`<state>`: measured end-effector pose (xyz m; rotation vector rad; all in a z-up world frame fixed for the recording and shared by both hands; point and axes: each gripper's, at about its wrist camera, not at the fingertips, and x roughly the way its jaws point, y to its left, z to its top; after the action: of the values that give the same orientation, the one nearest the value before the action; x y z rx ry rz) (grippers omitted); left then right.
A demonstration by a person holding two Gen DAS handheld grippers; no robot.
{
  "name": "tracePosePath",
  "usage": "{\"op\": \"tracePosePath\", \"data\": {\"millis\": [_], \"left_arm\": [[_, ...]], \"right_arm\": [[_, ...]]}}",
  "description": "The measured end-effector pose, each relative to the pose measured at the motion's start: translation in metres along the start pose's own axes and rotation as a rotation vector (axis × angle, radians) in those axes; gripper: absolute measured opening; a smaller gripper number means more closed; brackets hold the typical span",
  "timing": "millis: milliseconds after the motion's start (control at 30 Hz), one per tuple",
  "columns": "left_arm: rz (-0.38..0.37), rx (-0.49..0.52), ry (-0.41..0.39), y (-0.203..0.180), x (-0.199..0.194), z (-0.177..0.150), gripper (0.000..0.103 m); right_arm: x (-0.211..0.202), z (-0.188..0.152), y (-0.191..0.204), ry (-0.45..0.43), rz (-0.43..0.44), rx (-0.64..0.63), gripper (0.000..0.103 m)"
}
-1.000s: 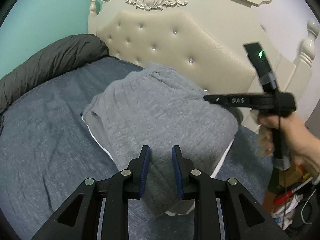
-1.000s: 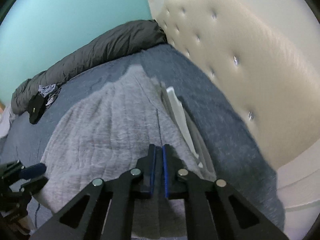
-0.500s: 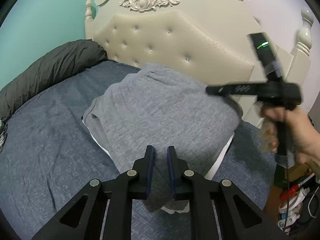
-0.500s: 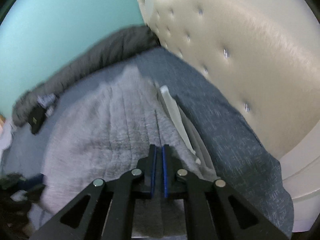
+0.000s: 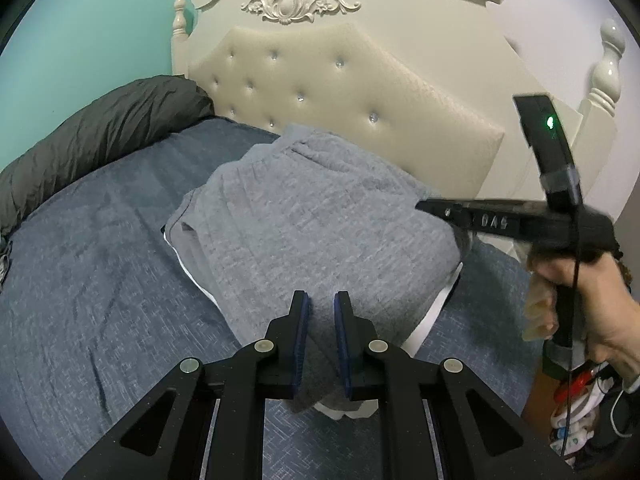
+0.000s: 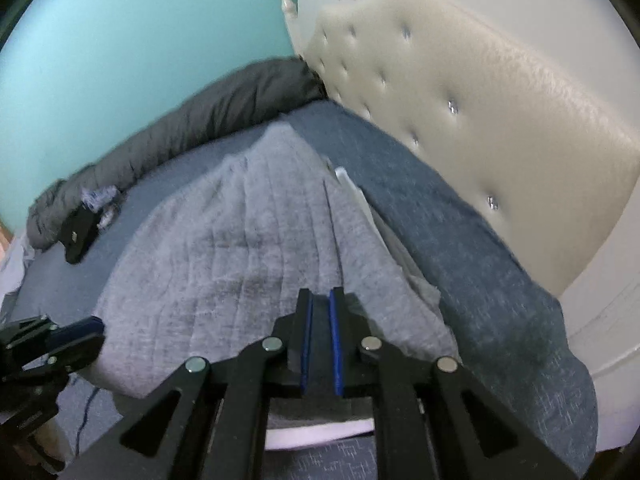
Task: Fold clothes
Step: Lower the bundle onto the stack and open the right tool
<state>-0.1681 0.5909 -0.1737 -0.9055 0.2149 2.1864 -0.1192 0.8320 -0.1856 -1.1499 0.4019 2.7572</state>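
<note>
The only lettering I can read is "DAS", pale on the black body of my right gripper [image 5: 440, 210], seen from my left wrist camera, just behind its fingers and just below its small green light. A few smaller marks sit beside those letters, nearer the fingertips, too blurred to read. My right wrist view carries no legible text.

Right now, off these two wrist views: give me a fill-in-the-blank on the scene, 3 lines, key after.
1. The grey garment lies on a bed with a ____ blue cover.
2. The tufted headboard behind it is ____ in colour.
3. The wall beside the headboard is painted ____.

Missing words: dark; cream; turquoise
</note>
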Motion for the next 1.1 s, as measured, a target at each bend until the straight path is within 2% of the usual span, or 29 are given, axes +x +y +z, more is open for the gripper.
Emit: {"op": "tracePosePath", "data": {"millis": [100, 233, 300, 433, 600, 700, 767, 867, 967, 1100], "left_arm": [[-0.013, -0.018, 0.006, 0.004, -0.001, 0.002, 0.013], [-0.011, -0.009, 0.014, 0.003, -0.003, 0.002, 0.013], [-0.016, -0.012, 0.018, 0.003, -0.003, 0.002, 0.013], [-0.021, -0.011, 0.021, 0.003, -0.002, 0.0, 0.013], [-0.025, -0.012, 0.019, 0.006, -0.004, 0.0, 0.014], [-0.023, -0.012, 0.015, 0.008, -0.006, 0.0, 0.014], [-0.022, -0.012, 0.013, 0.009, -0.007, 0.0, 0.014], [-0.02, -0.014, 0.009, 0.01, -0.009, -0.001, 0.014], [-0.015, -0.019, 0.013, 0.009, -0.007, -0.004, 0.014], [-0.005, -0.007, 0.012, 0.005, -0.006, -0.009, 0.014]], "right_arm": [[-0.016, 0.018, 0.01, -0.06, 0.053, 0.001, 0.008], [-0.011, 0.045, 0.039, -0.06, 0.074, -0.083, 0.008], [0.006, 0.054, 0.048, -0.015, 0.06, -0.092, 0.008], [0.044, 0.049, 0.052, 0.139, -0.011, -0.078, 0.007], [0.066, 0.042, 0.043, 0.172, -0.052, -0.038, 0.005], [0.049, 0.046, 0.044, 0.126, -0.023, -0.04, 0.004], [0.025, 0.047, 0.042, 0.049, -0.027, -0.029, 0.004], [-0.015, 0.036, 0.025, -0.067, -0.048, 0.061, 0.005], [-0.029, 0.017, 0.013, -0.089, -0.107, 0.051, 0.005], [-0.017, -0.005, 0.007, -0.041, -0.13, 0.037, 0.005]]}}
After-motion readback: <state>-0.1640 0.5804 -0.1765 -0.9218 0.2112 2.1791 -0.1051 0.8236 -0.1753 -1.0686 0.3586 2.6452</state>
